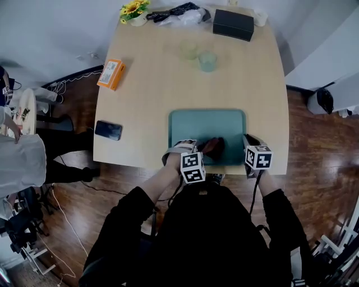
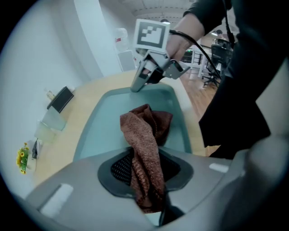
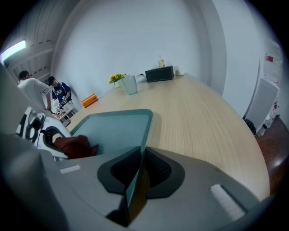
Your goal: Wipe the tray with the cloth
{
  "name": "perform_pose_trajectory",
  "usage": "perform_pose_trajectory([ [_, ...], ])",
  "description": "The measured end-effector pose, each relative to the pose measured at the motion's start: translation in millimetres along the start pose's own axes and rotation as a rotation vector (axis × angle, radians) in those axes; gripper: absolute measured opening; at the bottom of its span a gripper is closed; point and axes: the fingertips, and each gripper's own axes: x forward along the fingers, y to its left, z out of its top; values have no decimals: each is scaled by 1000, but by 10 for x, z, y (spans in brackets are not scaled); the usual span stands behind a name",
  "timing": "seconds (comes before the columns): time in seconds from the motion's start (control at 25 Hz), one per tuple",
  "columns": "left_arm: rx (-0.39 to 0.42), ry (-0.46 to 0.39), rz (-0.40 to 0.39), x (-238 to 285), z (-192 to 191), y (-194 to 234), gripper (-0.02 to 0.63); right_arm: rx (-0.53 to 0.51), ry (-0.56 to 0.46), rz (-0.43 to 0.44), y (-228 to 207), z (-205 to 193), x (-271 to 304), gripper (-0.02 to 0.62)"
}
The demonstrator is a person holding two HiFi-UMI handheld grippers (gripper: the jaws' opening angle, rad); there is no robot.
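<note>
Looking down, head view: a pale wood-grain table (image 1: 168, 84) with rounded corners carries a teal tray (image 1: 207, 126) at its near edge. The tray is a smooth rounded rectangle with a low raised rim.
Cloth, head view: a crumpled brown cloth (image 1: 213, 146) lies on the near part of the tray, right at the tip of the left gripper (image 1: 201, 147).
Right gripper, head view: the right gripper (image 1: 248, 140) sits at the tray's near right corner.
Other things, head view: two clear cups (image 1: 207, 60) stand beyond the tray. A black box (image 1: 233, 24) and yellow flowers (image 1: 133, 8) are farther beyond it. A dark phone (image 1: 108, 130) and an orange box (image 1: 111, 74) lie to the tray's left.
Jaws, left gripper view: narrow, pinched on the cloth. The cloth is a nubby woven fabric. It runs as a twisted strip out from between the dark mesh-patterned jaw linings and bunches in folds on the tray's floor.
Far side, left gripper view: the right gripper's tip meets the tray's far rim.
Jaws, right gripper view: narrow, clamped on the tray's thin rim, which stands edge-on between the dark ribbed linings.
Cloth, right gripper view: a dark brown lump on the tray's floor, across the tray. It touches the left gripper's tip and lies well apart from the right gripper.
</note>
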Motion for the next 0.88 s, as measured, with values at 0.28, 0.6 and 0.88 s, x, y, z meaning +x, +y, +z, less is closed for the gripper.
perform_pose_trajectory([
  [0.28,-141,79,151,6,-573,1307,80,0,-2,-1,24,-6,7,35],
  [0.6,-152,76,185,-37,-739,1328,80,-8,-6,-4,15,-9,21,35],
  [0.88,-55,43,105,-245,-762,213,80,-10,-4,-3,-5,-18,7,35],
])
